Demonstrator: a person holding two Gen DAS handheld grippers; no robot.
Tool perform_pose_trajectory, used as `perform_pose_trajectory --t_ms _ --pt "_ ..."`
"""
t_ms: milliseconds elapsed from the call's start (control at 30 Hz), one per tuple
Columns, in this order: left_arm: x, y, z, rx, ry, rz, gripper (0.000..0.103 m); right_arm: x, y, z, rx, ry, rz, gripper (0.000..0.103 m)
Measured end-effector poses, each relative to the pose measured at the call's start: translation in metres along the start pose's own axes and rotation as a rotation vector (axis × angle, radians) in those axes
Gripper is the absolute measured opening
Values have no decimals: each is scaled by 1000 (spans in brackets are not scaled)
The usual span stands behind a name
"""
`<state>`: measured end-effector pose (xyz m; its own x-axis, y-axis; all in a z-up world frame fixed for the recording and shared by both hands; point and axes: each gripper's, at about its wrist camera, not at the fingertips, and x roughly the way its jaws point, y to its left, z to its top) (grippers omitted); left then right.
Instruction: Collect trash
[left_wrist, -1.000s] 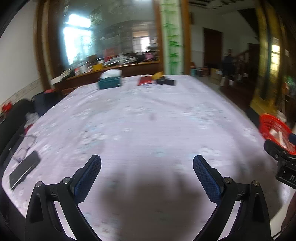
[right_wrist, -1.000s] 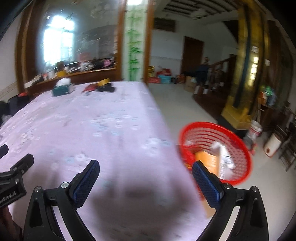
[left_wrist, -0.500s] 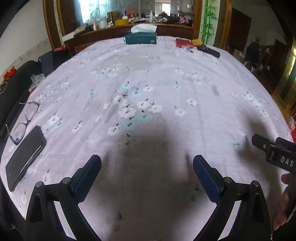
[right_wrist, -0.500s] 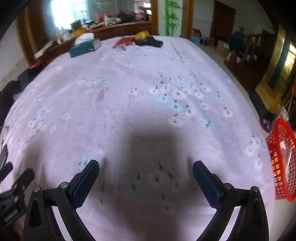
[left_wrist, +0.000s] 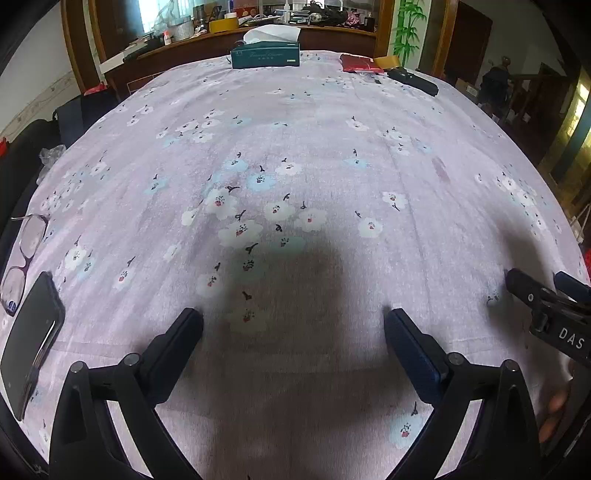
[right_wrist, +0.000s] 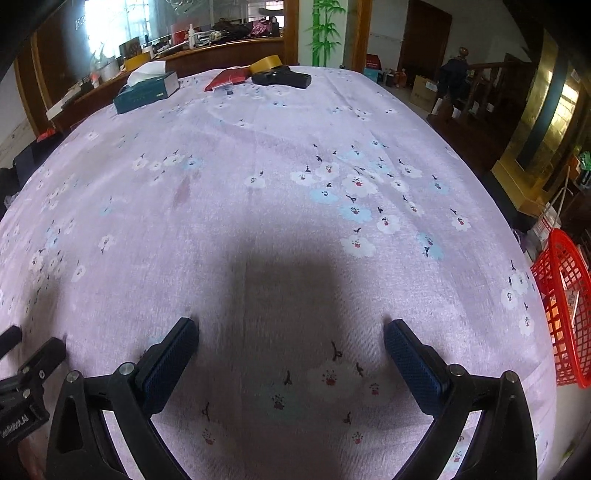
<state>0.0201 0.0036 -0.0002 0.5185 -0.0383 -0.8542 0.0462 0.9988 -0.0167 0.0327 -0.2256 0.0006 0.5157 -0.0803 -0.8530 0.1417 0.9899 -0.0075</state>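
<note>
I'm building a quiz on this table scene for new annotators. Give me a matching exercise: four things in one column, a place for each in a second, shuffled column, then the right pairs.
Things:
1. tissue box
2. phone
3. red basket
4. glasses

Places:
A. off the table, past its right edge
B. far end of the table, near the wooden counter
C. table's near left edge, lying flat and dark
D. table's left edge, just beyond the phone

Pairs: 1-B, 2-C, 3-A, 4-D
</note>
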Motion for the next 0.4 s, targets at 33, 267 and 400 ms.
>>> perform_pose_trajectory --t_ms 33,267,400 --pt "0 0 0 1 -2 -1 102 0 0 0 -1 0 2 103" --pt "3 2 2 4 -14 -7 103 1 1 0 -2 0 0 103" --pt "4 1 2 9 -18 -8 103 1 1 0 -2 0 0 103"
